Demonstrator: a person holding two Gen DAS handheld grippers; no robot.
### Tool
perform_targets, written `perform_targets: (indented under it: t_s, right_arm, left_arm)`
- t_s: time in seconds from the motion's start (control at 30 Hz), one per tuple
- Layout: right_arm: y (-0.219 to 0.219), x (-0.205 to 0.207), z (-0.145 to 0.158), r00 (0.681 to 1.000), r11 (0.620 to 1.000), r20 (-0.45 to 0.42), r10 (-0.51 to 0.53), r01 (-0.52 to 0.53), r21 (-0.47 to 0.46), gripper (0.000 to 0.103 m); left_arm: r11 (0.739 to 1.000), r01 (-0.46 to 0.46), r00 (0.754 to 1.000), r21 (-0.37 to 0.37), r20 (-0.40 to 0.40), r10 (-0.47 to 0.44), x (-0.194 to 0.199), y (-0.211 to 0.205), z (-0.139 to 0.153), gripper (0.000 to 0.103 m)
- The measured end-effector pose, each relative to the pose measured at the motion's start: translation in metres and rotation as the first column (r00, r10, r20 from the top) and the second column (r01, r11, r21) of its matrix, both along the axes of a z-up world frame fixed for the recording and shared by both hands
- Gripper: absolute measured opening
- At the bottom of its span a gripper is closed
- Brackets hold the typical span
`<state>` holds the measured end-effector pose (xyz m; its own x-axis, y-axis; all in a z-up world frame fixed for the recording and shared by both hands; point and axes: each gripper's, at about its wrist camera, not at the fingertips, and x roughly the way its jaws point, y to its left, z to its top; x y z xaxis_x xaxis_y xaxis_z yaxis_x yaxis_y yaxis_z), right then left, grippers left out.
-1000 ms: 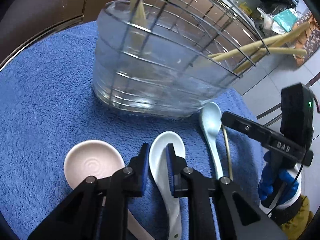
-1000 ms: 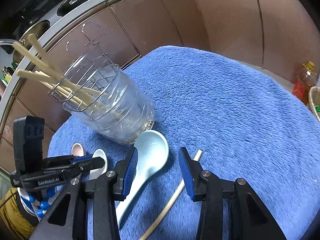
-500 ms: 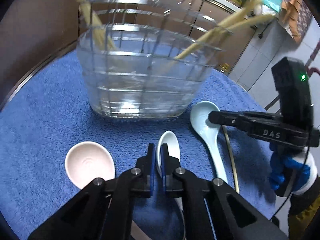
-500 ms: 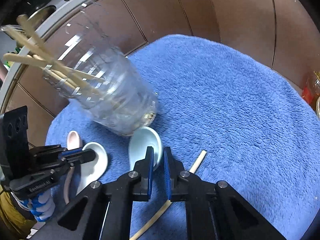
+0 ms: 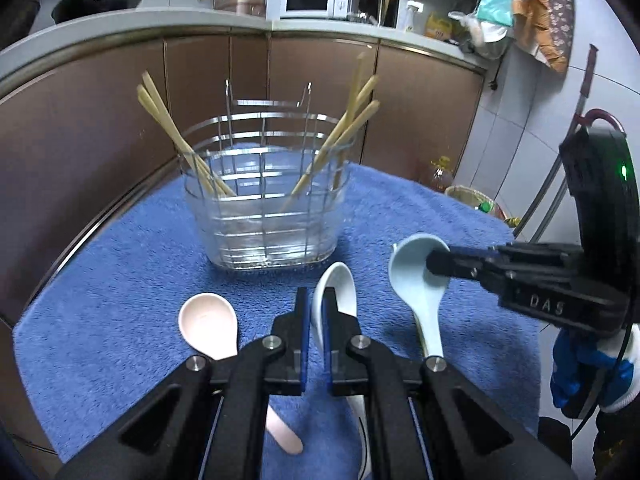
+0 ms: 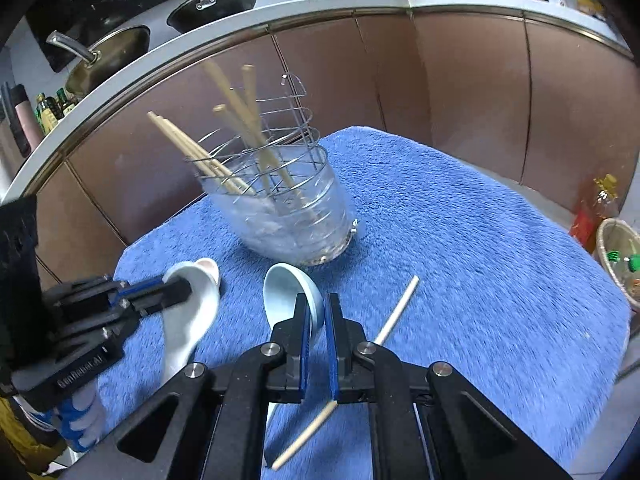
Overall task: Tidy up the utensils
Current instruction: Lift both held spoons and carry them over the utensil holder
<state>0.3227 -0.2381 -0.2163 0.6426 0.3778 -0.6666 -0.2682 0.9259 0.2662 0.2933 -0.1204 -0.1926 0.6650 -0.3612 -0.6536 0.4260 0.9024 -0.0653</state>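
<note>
My left gripper point(image 5: 316, 320) is shut on the rim of a white ceramic spoon point(image 5: 340, 286) and holds it raised over the blue towel point(image 5: 120, 280). It also shows in the right wrist view point(image 6: 192, 312). My right gripper point(image 6: 318, 320) is shut on the rim of a pale blue spoon point(image 6: 286, 292), also lifted; it shows in the left wrist view point(image 5: 416, 276). A pink spoon point(image 5: 210, 326) lies on the towel at left. A clear utensil holder with a wire frame point(image 5: 264, 208) stands behind, holding several bamboo chopsticks point(image 5: 344, 140).
One loose chopstick point(image 6: 394, 314) lies on the towel to the right of my right gripper. Brown cabinet doors point(image 6: 460, 92) curve around the table's far side. A basket point(image 6: 618, 264) and a bottle point(image 6: 596, 216) stand on the floor at right.
Both grippers closed on their spoons and then lifted them off the towel, pulling back from the holder. The pink spoon and loose chopstick stayed put.
</note>
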Motion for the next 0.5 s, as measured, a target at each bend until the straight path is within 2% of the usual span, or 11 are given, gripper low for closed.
perform_targets:
  t_s: [0.23, 0.5]
  right_arm:
    - [-0.007, -0.044, 0.011, 0.999, 0.999, 0.035, -0.041, 0.040, 0.010, 0.007]
    - [0.009, -0.081, 0.033, 0.995, 0.999, 0.085, -0.051, 0.052, -0.010, 0.007]
  left_arm:
    - [1.000, -0.003, 0.998, 0.000, 0.065, 0.003, -0.038, 0.031, 0.022, 0.005]
    - [1.000, -0.006, 0.994, -0.023, 0.108, 0.008, -0.072, 0.048, 0.043, 0.005]
